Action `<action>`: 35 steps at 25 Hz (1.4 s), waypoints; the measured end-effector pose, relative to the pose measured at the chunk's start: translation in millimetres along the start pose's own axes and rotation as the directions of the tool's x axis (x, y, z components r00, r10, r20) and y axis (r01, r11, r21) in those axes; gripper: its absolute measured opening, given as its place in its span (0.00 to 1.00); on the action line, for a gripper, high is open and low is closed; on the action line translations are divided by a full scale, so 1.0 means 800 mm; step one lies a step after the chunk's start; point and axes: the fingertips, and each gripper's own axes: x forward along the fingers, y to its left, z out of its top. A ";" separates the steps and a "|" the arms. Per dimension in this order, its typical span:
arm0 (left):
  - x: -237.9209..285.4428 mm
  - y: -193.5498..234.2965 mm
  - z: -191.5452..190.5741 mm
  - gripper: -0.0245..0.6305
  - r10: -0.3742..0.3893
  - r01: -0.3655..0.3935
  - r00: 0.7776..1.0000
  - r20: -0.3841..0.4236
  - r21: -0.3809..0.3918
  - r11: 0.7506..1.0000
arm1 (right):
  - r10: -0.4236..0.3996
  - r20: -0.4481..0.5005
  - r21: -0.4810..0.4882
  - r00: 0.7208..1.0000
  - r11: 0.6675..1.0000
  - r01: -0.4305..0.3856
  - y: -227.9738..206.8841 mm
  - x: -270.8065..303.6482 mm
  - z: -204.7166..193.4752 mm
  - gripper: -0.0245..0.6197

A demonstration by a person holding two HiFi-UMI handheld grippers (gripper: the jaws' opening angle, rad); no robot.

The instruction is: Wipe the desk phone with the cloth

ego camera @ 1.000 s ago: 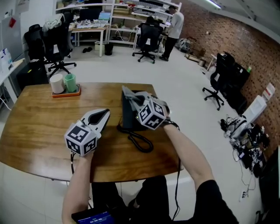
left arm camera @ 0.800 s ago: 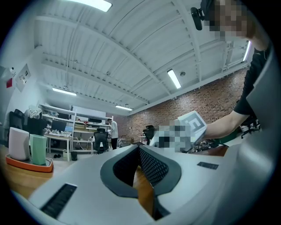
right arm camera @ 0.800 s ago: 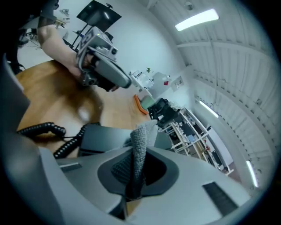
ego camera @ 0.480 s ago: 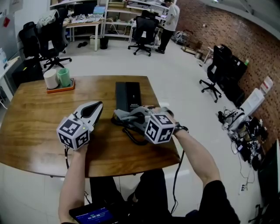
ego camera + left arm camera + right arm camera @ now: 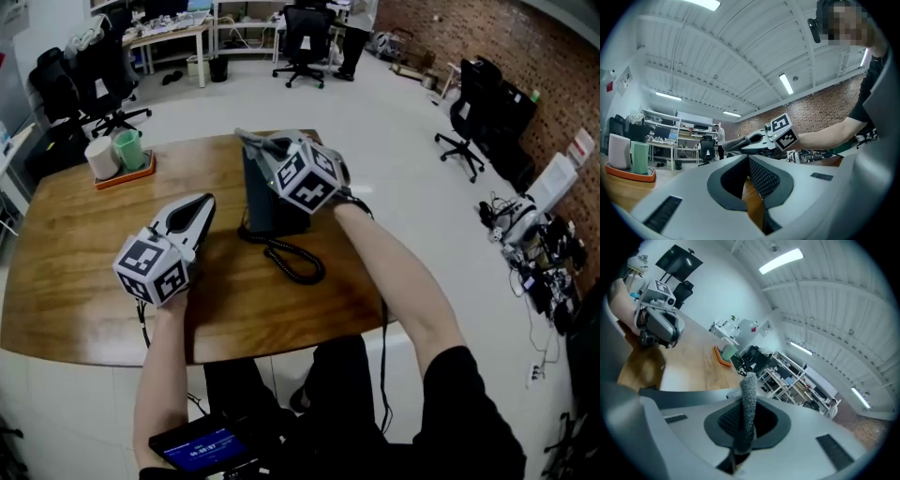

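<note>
Now cloth (image 5: 750, 390) pinched in right tongs (image 5: 743, 423) over desk phone (image 5: 272, 202); left tongs (image 5: 749, 180) closed, empty.

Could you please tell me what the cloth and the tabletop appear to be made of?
The cloth looks like grey knitted or terry fabric with a matte finish; a nubbly weave shows up close. The tabletop looks like varnished wood or veneer, showing brown grain with a soft sheen.
</note>
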 end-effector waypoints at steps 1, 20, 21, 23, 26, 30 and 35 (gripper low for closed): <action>0.001 0.000 0.001 0.03 -0.002 0.002 1.000 -0.001 0.003 1.000 | 0.007 -0.012 -0.014 1.000 1.000 -0.007 0.005 0.004 -0.004 0.08; 0.008 -0.004 0.004 0.03 -0.009 0.010 1.000 -0.023 0.039 0.999 | 0.281 -0.081 -0.353 0.956 0.889 -0.291 0.150 -0.099 -0.026 0.08; 0.007 -0.004 0.003 0.03 -0.009 0.010 1.000 -0.025 0.038 0.999 | 0.321 -0.098 -0.372 0.942 0.866 -0.334 0.163 -0.108 -0.029 0.08; 0.007 -0.003 0.001 0.03 -0.008 0.009 1.000 -0.025 0.037 0.999 | 0.378 -0.113 -0.372 0.919 0.841 -0.392 0.171 -0.122 -0.031 0.08; 0.008 -0.003 0.002 0.03 -0.010 0.011 1.000 -0.021 0.036 0.999 | 0.331 -0.041 -0.273 0.943 0.904 -0.329 0.128 -0.120 -0.014 0.08; 0.006 -0.002 0.001 0.04 -0.007 0.008 1.000 -0.020 0.033 0.999 | 0.092 0.030 -0.081 0.995 0.993 -0.090 0.034 -0.073 0.002 0.08; 0.007 -0.004 0.000 0.03 -0.009 0.009 1.000 -0.021 0.035 0.999 | -0.094 0.007 0.019 0.996 0.995 0.094 -0.030 -0.006 -0.003 0.08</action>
